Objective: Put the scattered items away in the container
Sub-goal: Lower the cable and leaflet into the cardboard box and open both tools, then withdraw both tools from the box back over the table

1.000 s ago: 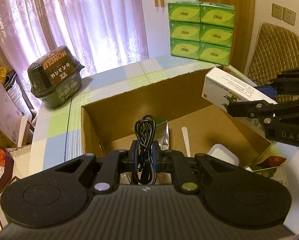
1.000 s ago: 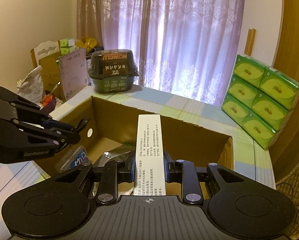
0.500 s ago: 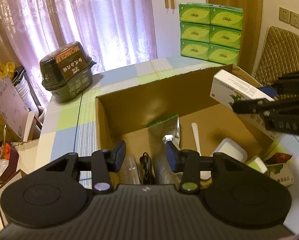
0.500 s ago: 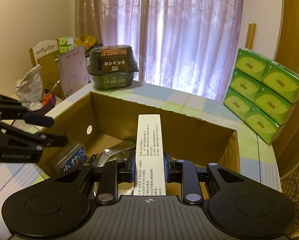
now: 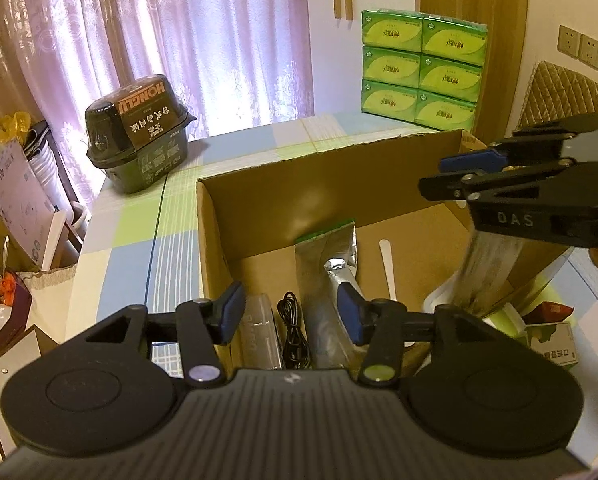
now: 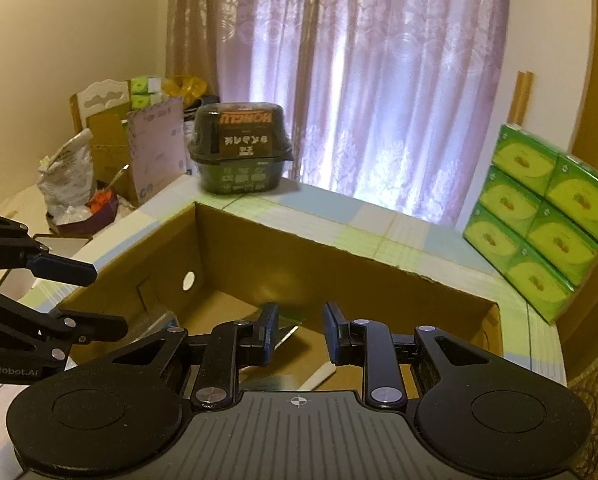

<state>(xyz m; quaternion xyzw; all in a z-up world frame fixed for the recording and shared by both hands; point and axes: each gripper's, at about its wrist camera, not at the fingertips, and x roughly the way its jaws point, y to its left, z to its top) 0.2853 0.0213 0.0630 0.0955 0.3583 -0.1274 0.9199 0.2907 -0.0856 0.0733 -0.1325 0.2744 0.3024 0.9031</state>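
The open cardboard box (image 5: pixel 331 152) sits on the checked table. My left gripper (image 5: pixel 290 304) hangs open over its near left corner with nothing between the fingers. Below it, on the box floor, lie a coiled black cable (image 5: pixel 295 336), a clear plastic piece (image 5: pixel 263 336), a silver pouch (image 5: pixel 331 264) and a white stick (image 5: pixel 389 264). My right gripper (image 5: pixel 433 178) is open above the box's right side. Under it a white carton (image 5: pixel 487 264) shows as a blur, dropping into the box. In the right wrist view, the right gripper (image 6: pixel 301 320) is empty and the left gripper (image 6: pixel 107 298) stands open at the left.
A dark food tub (image 5: pixel 139 128) stands on the table behind the box to the left. Stacked green tissue packs (image 5: pixel 423 68) are at the back right. A small green and white packet (image 5: pixel 551 344) lies right of the box. Bags and papers (image 6: pixel 99 184) crowd the left side.
The left gripper opened and the cable dropped into the box. The right gripper, shut on the white carton half a second ago, has opened, and the carton is falling.
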